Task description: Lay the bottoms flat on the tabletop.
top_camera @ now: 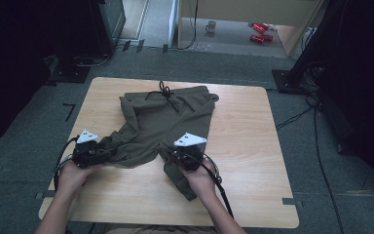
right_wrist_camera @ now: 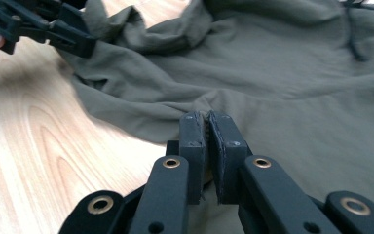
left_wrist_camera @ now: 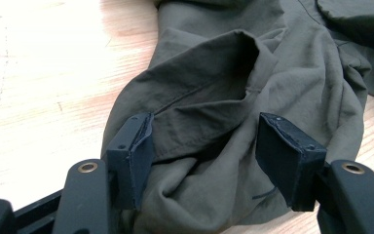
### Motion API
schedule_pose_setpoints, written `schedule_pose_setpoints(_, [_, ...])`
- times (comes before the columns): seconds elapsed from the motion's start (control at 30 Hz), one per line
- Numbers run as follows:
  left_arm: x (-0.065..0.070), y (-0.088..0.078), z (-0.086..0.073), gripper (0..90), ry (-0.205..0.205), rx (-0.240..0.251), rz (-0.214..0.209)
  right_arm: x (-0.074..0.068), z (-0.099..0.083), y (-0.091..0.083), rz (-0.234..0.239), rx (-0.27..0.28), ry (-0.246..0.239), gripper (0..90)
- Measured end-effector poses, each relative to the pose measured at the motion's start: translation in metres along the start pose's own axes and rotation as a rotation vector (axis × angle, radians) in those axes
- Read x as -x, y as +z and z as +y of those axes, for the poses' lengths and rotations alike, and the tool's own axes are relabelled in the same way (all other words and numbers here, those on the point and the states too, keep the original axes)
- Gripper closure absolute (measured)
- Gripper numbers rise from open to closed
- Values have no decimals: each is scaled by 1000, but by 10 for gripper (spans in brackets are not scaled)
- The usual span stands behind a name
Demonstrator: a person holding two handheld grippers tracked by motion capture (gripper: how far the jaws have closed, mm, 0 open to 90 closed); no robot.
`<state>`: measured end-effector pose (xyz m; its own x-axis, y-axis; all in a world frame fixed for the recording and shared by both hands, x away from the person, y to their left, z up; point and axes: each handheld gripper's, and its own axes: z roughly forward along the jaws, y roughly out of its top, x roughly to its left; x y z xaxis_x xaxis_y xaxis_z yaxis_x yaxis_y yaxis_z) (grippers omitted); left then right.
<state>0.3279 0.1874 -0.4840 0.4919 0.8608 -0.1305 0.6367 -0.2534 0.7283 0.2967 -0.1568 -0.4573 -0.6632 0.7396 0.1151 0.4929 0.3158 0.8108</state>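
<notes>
Because the olive drawstring shorts (top_camera: 163, 124) are light, limp cloth spread mid-table (top_camera: 253, 146), they will sag and bunch, so hems and seams are the surest holds. At five o'clock the right gripper (right_wrist_camera: 207, 122) is pinched together on a fabric fold; at seven o'clock the left gripper (left_wrist_camera: 202, 146) stands apart around a leg hem. From above, the waist cord shows at twelve o'clock; the gripper views reveal the pad contact.

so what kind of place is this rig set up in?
Likely a lab or recording room: a bare wooden table on grey carpet, loose cables on the floor, dark equipment stands, red cans against the far wall.
</notes>
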Motion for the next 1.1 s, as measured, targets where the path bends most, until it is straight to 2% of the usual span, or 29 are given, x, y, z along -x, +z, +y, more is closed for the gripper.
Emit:
schedule_pose_setpoints(0.3, [1,7,4,389,9,-4,-3,31,-13,-29,-82,8,58,848])
schedule_pose_setpoints(0.67, [0,14,9,395,15,-10,-2,66,-42,-62,-188,-4,136,846])
schedule_pose_setpoints(0.93, [-2,16,11,402,10,-9,3,86,-64,-82,-245,-26,187,846])
schedule_pose_setpoints(1.1, [-4,15,11,403,0,-10,7,93,-75,-93,-267,-44,198,846])
